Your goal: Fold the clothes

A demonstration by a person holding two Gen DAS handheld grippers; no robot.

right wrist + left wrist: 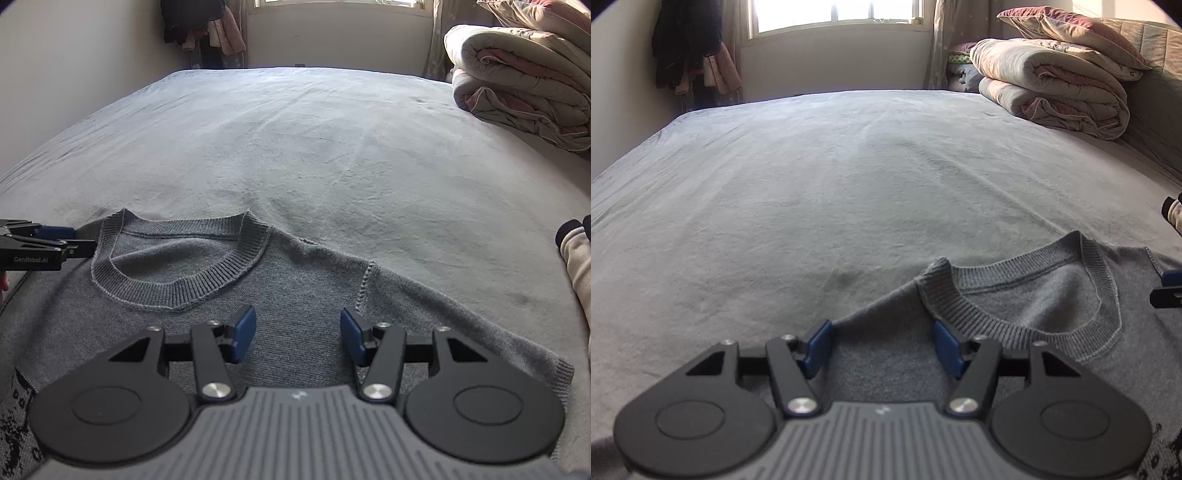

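A grey knit sweater (1027, 291) (295, 284) lies flat on the bed, its ribbed round collar (177, 291) toward the far side. A black pattern shows on its near edge. My left gripper (882, 347) is open over the sweater's left shoulder, just left of the collar, with fabric lying between its blue pads (818, 347) and neither pad pressing on it. My right gripper (298, 336) is open low over the right chest, close to the sleeve seam (365, 284). Each gripper also shows at the edge of the other's view: the left gripper (70, 240), the right gripper (1169, 288).
The grey bed sheet (831, 177) stretches far ahead to a wall with a window (834, 14). Folded quilts and a pillow (1056, 81) are stacked at the back right. Dark clothes (687, 44) hang in the back left corner. A cream garment with black cuffs (576, 251) lies at the right edge.
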